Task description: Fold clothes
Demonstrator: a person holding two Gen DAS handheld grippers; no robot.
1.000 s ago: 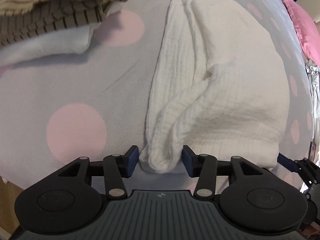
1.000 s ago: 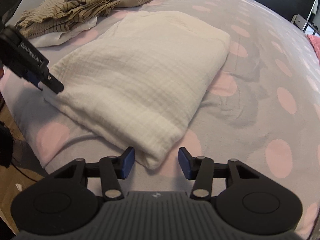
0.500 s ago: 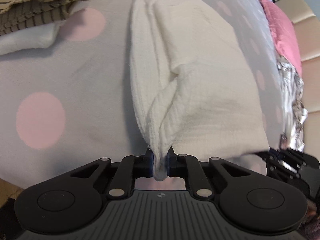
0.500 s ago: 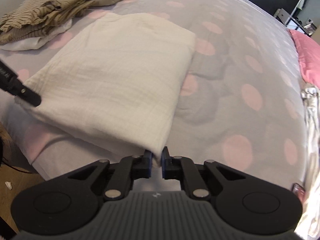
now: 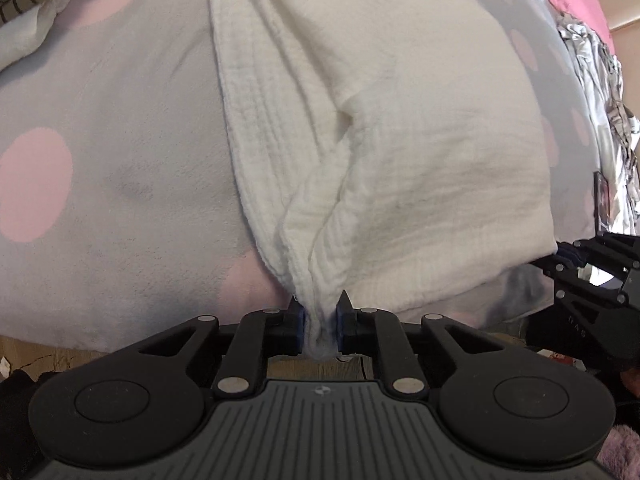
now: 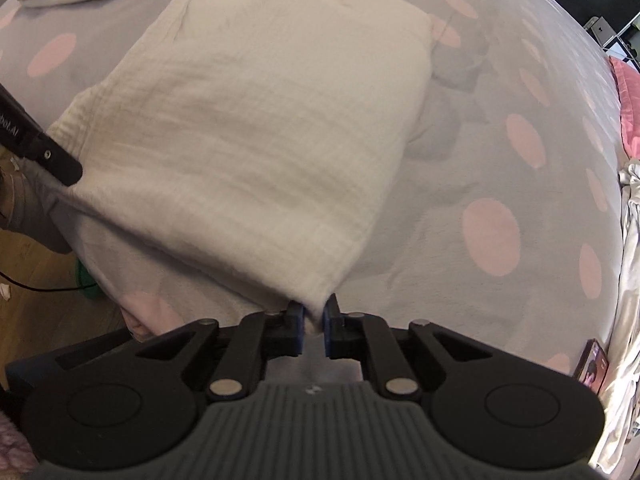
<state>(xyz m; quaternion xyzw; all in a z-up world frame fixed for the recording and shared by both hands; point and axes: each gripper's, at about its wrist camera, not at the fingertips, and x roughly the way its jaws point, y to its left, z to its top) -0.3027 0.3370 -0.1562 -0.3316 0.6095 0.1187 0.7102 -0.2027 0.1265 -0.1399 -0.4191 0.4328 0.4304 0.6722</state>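
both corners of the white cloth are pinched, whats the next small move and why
Probably lift both near corners together and carry them toward the far edge. The left hand-held gripper and the right hand-held gripper are each shut on a near corner of the white cloth, which lies flat on the dotted bedspread, ready for another fold.

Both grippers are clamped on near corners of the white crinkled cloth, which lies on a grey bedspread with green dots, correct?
Not quite: the dots on the grey bedspread are pink, as the right wrist view shows. Left gripper and right gripper do clamp the white crinkled cloth.
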